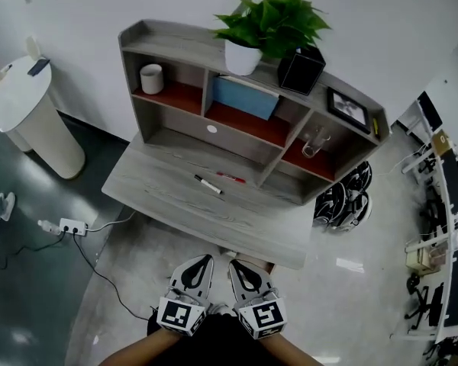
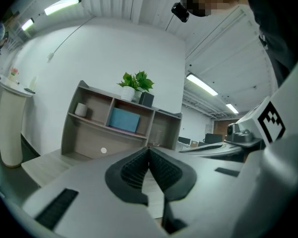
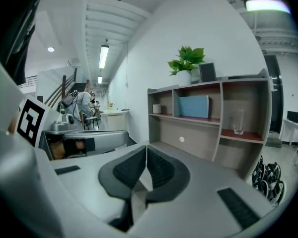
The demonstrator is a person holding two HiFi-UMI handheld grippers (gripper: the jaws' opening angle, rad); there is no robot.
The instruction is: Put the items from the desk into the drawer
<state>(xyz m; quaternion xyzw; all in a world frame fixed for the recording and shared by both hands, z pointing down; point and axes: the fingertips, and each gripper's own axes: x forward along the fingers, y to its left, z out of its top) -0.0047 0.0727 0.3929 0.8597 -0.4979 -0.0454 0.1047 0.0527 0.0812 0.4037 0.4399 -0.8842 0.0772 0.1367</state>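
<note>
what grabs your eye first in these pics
The leafy green plant in a white pot on top of the shelf unit stands out, with a blue board in the middle compartment below. A black marker and a red pen lie on the desktop. The left gripper and right gripper are shut, near its front edge.

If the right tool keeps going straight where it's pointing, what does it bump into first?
Most likely the desk: the right tool aims slightly down at its top, below the shelves. Nothing shows in between, though depth is hard to judge.
</note>
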